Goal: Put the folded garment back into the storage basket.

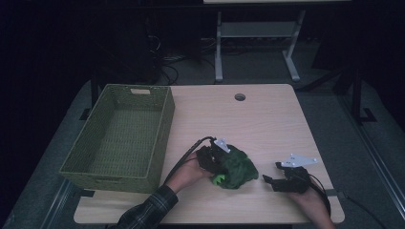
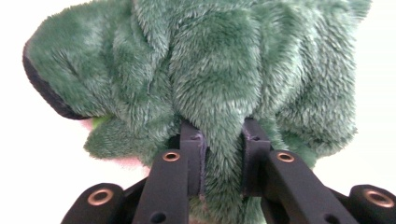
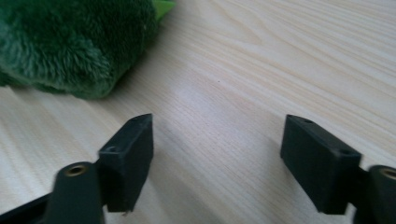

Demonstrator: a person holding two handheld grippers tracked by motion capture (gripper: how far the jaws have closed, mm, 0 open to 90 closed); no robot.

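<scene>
One grip is made, and that is about as far as this job stands. My left gripper [image 1: 216,157] has its jaws clenched on a fold of the green plush toy [image 1: 236,169]; in the left gripper view the fur [image 2: 219,84] is squeezed between the two black pads and bulges above them. The toy lies on the worktop [image 1: 267,119], near my edge and roughly in the middle, resting on the wood rather than lifted, as far as I can tell from above.

My right gripper [image 1: 270,180] sits just beside the toy on its right, apart from it, with its jaws released and nothing between them; in the right gripper view I see bare wood between the pads and the plush [image 3: 70,46] off to the upper left.

The woven green basket [image 1: 157,124] stands at the left of the worktop, with nothing in it that I can see. I judge that the toy is meant for it. So the pick is secured, while the lift, the carry leftward over the basket's rim and the release inside all remain to do.
</scene>
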